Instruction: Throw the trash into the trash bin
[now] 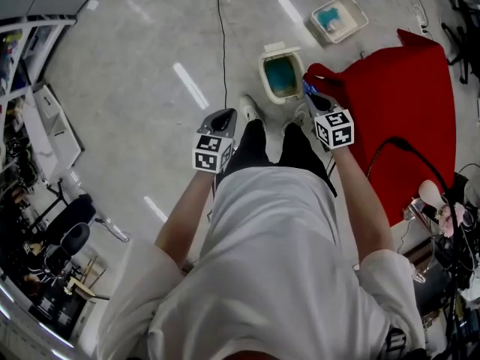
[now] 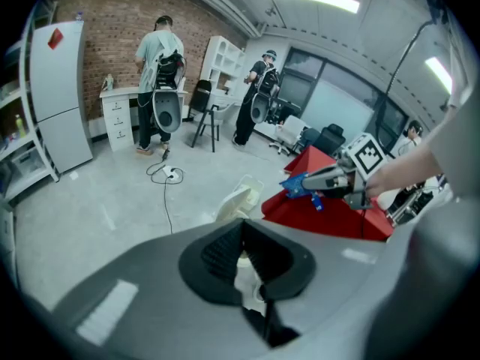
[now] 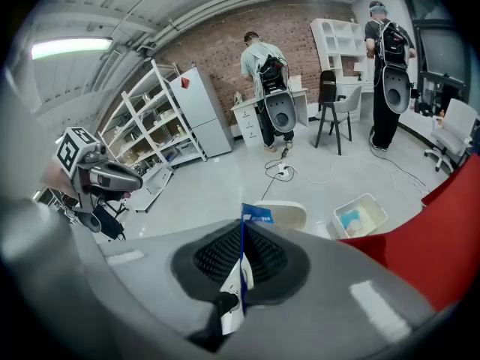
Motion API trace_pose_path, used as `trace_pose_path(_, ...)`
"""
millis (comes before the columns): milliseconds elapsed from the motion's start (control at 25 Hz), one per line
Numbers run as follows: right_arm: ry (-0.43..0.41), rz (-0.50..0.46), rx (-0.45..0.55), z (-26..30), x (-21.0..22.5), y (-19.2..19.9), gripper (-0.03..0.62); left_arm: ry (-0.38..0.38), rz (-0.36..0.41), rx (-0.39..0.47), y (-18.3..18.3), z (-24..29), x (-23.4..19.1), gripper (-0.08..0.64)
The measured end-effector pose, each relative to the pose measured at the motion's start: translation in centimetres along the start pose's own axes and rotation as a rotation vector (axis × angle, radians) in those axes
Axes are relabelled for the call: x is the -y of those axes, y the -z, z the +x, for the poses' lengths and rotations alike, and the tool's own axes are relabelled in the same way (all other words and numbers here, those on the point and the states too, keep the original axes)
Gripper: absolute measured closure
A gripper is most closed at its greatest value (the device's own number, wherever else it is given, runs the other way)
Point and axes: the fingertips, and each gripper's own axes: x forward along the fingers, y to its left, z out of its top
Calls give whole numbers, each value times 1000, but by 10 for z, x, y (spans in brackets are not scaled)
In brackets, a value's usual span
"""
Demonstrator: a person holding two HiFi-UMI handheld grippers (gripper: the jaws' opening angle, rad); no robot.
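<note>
The white trash bin (image 1: 281, 73) stands on the floor by the person's feet, its lid up and a teal liner inside; it also shows as the bin (image 2: 238, 198) and the bin (image 3: 282, 214). My right gripper (image 1: 311, 94) is just right of the bin's rim, shut on a blue and white wrapper (image 3: 243, 255), whose blue end (image 1: 307, 88) sticks out. My left gripper (image 1: 224, 116) hangs left of the bin over the floor, shut on a crumpled white scrap (image 2: 245, 271).
A red cloth-covered surface (image 1: 409, 103) lies right of the bin. A white tray (image 1: 339, 19) with something blue sits on the floor beyond. A black cable (image 1: 220, 28) runs across the floor. Two people stand at desks by the brick wall (image 3: 225, 40).
</note>
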Motion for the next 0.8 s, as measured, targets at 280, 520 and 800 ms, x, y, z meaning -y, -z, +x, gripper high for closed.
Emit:
trace_pose_path(280, -8, 24, -13, 23, 0, 2, 590, -11, -9, 15, -5, 9, -2, 555)
trace_pose_path(520, -10, 18, -46, 45, 3, 11, 589, -25, 9, 18, -7, 21, -6, 555)
trace_pose_path(800, -14, 42, -67, 73, 19, 34, 589, -24, 22, -13, -1, 47, -11, 555)
